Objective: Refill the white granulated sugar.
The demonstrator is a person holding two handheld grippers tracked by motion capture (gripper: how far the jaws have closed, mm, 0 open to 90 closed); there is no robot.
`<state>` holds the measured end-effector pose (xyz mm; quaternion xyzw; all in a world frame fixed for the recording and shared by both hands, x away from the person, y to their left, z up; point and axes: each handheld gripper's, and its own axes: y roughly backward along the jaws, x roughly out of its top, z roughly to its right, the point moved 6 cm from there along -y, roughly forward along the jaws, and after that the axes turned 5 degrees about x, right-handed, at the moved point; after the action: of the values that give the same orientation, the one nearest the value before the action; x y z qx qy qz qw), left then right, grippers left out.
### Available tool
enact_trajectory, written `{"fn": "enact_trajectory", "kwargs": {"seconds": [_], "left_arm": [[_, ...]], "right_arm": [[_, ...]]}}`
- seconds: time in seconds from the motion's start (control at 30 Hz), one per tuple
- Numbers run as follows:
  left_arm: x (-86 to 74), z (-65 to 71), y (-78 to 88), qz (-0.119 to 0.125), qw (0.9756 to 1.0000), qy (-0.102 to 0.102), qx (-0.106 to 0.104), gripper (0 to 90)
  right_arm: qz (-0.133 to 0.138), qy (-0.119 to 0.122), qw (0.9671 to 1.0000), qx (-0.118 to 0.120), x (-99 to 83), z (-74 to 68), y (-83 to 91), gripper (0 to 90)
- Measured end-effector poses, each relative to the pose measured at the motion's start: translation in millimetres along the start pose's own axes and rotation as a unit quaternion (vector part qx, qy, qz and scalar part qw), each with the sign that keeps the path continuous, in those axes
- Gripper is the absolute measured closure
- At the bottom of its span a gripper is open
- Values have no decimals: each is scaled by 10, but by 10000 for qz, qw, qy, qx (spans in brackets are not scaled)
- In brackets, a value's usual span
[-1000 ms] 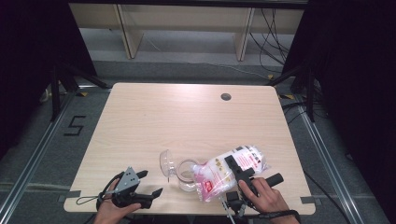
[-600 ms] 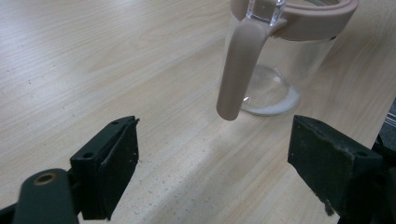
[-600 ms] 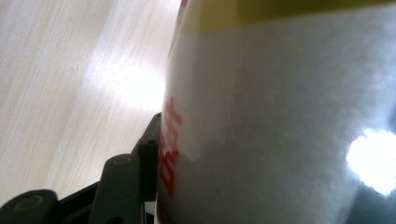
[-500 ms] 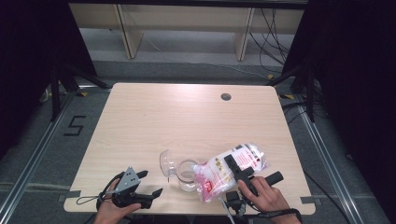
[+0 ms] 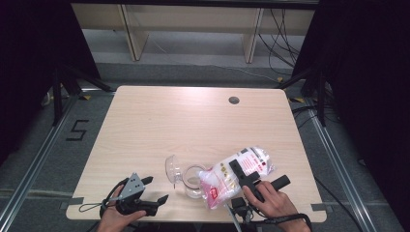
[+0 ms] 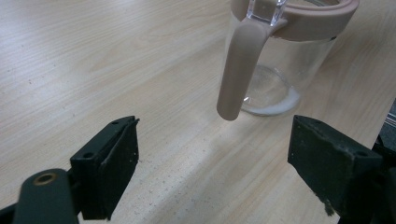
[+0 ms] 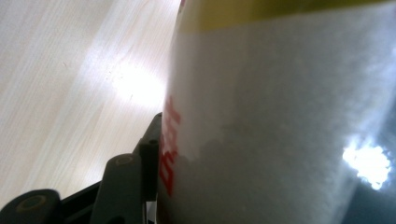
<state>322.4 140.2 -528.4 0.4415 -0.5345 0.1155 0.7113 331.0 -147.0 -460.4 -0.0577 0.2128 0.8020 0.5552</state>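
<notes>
White bag (image 5: 237,175) fills right gripper (image 5: 246,176) jaws, far jaw hidden; left gripper (image 6: 215,172) open w/ jar (image 6: 285,60) top cut off.

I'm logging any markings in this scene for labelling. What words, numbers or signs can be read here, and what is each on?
"5": black tape figure on the floor left of the table.
Bag: red and yellow print, too blurred to read.
Bag close up: red letters, cut off and unreadable.
Glass jar: no text.
</notes>
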Motion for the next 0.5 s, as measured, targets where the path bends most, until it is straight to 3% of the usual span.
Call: {"fn": "enact_trajectory", "kwargs": {"seconds": [0.5], "left_arm": [[1,-1,1,-1,10000,-12,-4,162]], "right_arm": [[55,-72,9999,-76,-17,2,22,509]]}}
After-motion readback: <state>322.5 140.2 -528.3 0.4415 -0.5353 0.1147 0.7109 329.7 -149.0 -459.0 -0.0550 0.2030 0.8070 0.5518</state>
